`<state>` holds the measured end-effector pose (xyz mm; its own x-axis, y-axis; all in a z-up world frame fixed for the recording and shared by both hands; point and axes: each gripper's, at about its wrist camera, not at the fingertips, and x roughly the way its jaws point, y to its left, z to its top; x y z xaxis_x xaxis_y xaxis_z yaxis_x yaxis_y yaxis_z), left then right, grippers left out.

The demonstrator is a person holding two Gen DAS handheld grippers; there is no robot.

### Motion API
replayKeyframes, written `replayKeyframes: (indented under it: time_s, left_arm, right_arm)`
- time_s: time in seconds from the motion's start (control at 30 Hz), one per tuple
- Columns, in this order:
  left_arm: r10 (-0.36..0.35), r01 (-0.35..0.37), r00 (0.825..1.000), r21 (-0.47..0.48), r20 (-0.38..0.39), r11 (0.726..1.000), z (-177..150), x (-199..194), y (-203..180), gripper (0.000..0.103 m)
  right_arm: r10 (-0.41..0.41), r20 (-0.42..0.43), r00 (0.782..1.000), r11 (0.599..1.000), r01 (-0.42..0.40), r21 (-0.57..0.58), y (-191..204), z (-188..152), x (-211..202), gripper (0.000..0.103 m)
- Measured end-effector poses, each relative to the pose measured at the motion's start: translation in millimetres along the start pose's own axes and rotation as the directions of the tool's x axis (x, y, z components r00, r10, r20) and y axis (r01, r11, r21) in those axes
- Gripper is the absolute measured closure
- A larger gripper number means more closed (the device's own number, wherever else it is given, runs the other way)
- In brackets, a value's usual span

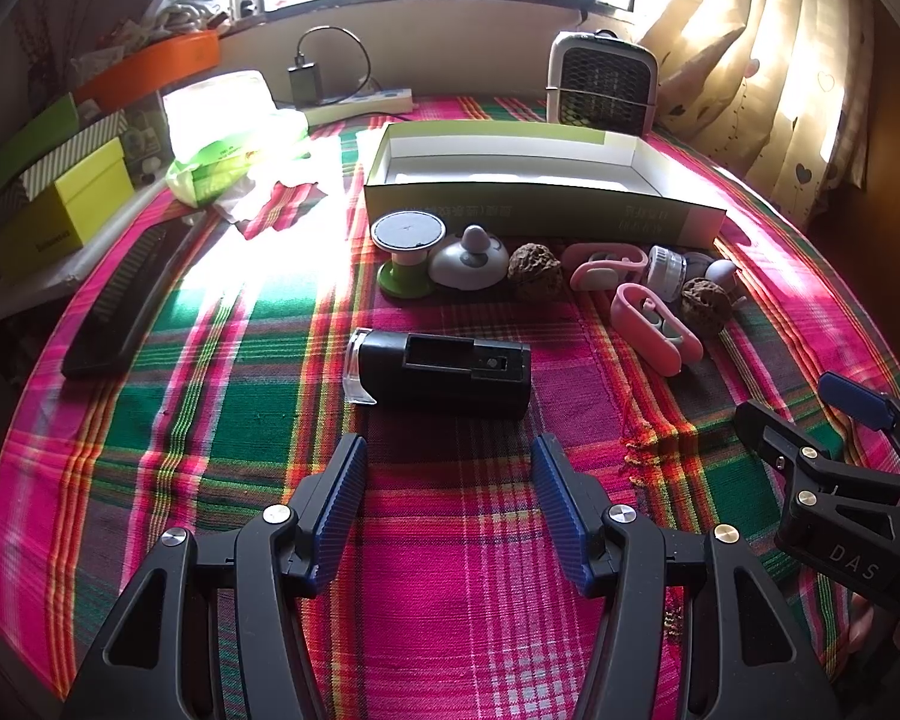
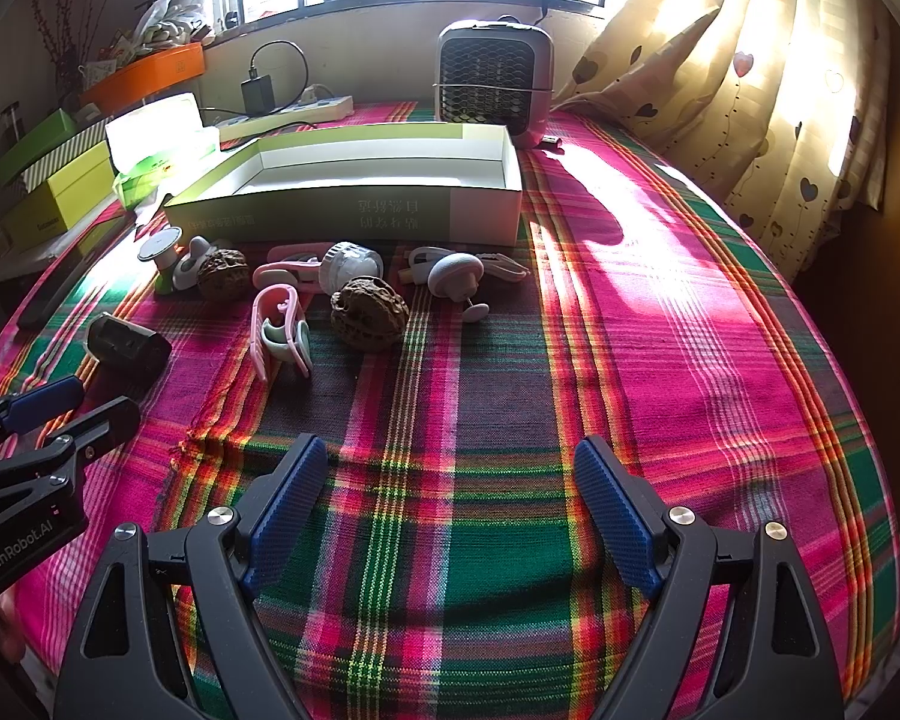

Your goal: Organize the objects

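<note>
Nothing has yet been placed in the long, shallow white-and-green cardboard box (image 2: 354,204), whose white interior is seen bare in both wrist views, so the organizing is judged to be at its very start. Every small item is left lying loose on the pink-and-green plaid cloth of the bench (image 2: 630,360), in a rough row just in front of the box: a black rectangular plastic device with a clear end cap (image 1: 438,372), a green-and-grey spool-shaped stand (image 1: 407,252), two wrinkled brown walnuts (image 2: 369,312), two pink plastic clips (image 2: 279,330) and a few white rounded gadgets (their exact nature cannot be told). The left gripper (image 1: 450,510) is held low with its jaws spread wide, empty, aimed at the black device just ahead. The right gripper (image 2: 450,510) is likewise wide and empty, well short of the row.
</note>
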<state>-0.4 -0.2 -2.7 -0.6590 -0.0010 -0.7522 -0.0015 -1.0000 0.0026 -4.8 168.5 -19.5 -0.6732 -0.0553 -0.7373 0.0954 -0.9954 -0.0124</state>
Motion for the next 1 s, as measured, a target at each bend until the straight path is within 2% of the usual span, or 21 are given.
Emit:
replayKeyframes:
  time_s: [0.8,0.93,1.0]
  left_arm:
    - [-0.016,0.017,1.0,0.018,-0.018,1.0,3.7,-0.5,0.6,0.048]
    - [-0.045,0.046,0.999,0.046,-0.03,0.998,4.7,-0.8,3.8,0.048]
    - [-0.071,0.074,0.997,0.062,-0.035,0.995,4.6,-1.6,7.1,0.048]
  right_arm:
    - [0.004,-0.006,1.0,1.0,-0.004,-0.002,0.1,3.3,1.3,0.018]
    - [0.004,-0.015,1.0,1.0,-0.004,0.004,0.9,2.3,0.7,0.018]
    - [0.037,-0.011,0.999,0.999,-0.037,-0.007,5.2,2.6,1.9,0.018]
